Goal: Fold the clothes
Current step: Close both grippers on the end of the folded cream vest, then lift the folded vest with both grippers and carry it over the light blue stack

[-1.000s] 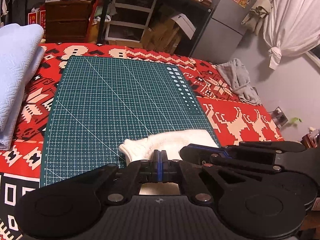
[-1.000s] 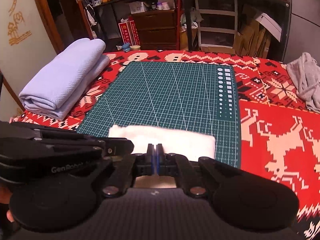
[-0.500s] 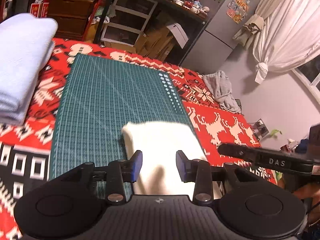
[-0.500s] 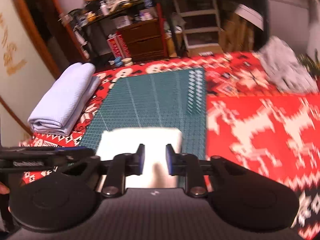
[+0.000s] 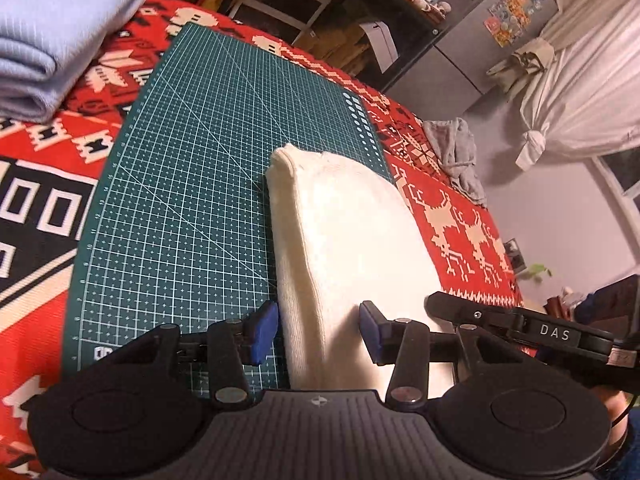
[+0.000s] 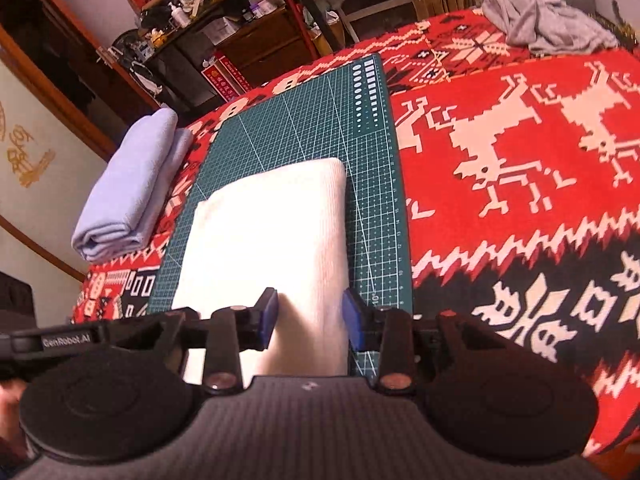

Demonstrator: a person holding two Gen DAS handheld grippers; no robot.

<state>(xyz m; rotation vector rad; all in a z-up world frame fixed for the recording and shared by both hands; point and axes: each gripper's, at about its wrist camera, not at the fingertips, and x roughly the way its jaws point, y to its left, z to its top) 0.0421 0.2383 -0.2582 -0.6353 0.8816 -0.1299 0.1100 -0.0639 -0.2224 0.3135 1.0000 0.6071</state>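
Observation:
A folded cream-white garment (image 5: 344,232) lies on the green cutting mat (image 5: 192,184), along its near right part. My left gripper (image 5: 318,330) hovers at the garment's near left edge, jaws opening, blue pads apart and pressing nothing. In the right wrist view the same garment (image 6: 272,220) lies flat on the mat (image 6: 372,208). My right gripper (image 6: 310,318) stands over its near right edge, jaws opening too, cloth showing between the pads but not pinched. The right gripper's body (image 5: 520,328) shows at the right of the left wrist view.
A folded light-blue blanket (image 5: 52,32) (image 6: 132,184) lies left of the mat on the red patterned bedspread (image 6: 520,160). A crumpled grey garment (image 5: 456,152) (image 6: 544,28) sits at the far right. Shelves, drawers and a fridge stand beyond the bed.
Both grippers went from shut to open and let go of the white garment. Both rolled and drew back and downward, so the garment now lies lengthwise ahead of each.

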